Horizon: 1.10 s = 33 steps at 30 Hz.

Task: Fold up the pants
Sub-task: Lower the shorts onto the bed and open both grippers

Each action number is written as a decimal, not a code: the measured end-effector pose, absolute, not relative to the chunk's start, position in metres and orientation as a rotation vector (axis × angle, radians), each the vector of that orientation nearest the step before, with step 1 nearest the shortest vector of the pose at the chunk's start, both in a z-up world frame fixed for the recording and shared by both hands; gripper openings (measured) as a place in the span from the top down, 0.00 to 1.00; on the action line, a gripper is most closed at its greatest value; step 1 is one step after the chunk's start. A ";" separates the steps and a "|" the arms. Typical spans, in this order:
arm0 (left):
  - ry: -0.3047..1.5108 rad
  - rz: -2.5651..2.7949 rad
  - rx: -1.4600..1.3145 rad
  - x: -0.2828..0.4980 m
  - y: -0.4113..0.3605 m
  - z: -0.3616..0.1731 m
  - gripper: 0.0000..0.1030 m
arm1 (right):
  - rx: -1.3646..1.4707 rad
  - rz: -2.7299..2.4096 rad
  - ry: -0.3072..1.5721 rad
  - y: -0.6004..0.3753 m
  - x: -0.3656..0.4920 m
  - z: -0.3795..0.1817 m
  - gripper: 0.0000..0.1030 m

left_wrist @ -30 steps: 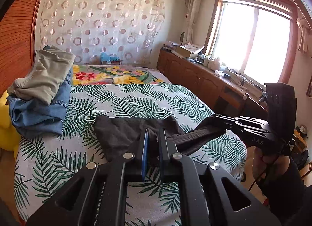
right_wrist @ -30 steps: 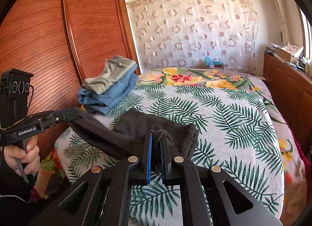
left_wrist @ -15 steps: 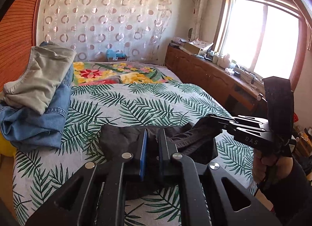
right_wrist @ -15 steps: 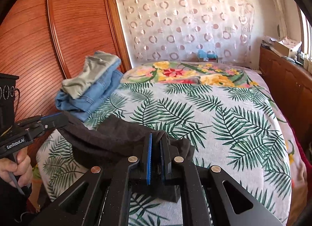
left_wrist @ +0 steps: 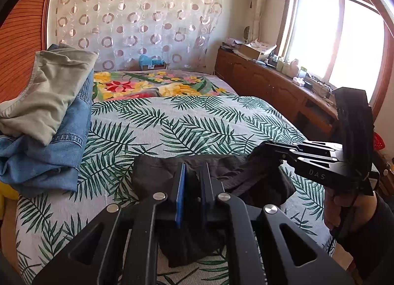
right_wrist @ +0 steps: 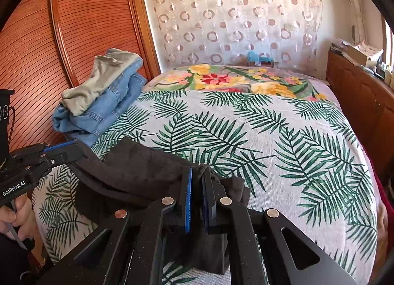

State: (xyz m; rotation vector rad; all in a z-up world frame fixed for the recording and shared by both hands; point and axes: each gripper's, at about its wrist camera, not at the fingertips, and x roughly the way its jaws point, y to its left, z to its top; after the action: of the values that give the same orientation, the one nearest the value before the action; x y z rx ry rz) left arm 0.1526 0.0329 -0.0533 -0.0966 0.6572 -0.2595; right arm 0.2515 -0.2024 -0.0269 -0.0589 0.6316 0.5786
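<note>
- In your left wrist view, you can read "DAS" in pale letters on the side of the right gripper (left_wrist: 268, 148)'s black body, well back from its fingertips, just ahead of the handle your hand grips.
- In your right wrist view, "GenRobot.AI" stands in white letters on the side of the left gripper (right_wrist: 81, 150)'s black body, far behind its fingertips, just above the hand holding the handle.
- In the same view, at the picture's left edge behind that gripper's fingers, a black upright part shows white round marks; they are cut off and you cannot read them.
</note>
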 end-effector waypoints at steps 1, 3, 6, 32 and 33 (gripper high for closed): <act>0.659 -0.255 -0.083 0.153 0.032 -0.054 0.87 | -0.060 0.578 0.637 -0.202 0.253 -0.028 0.93; 0.657 -0.244 -0.072 0.151 0.031 -0.055 0.79 | -0.061 0.577 0.644 -0.200 0.255 -0.031 0.93; 0.661 -0.256 -0.075 0.147 0.031 -0.056 0.59 | -0.064 0.577 0.629 -0.201 0.253 -0.030 0.93; 0.771 -0.210 -0.086 0.154 0.044 -0.083 0.20 | -0.061 0.557 0.563 -0.231 0.227 -0.023 0.75; 0.776 -0.207 -0.084 0.154 0.044 -0.084 0.20 | -0.067 0.557 0.567 -0.231 0.226 -0.023 0.75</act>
State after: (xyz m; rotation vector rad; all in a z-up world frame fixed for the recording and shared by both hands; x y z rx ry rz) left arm 0.1540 0.0444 -0.0842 -0.0842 0.7757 -0.2073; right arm 0.2264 -0.2313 -0.0234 -0.0670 0.5665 0.5568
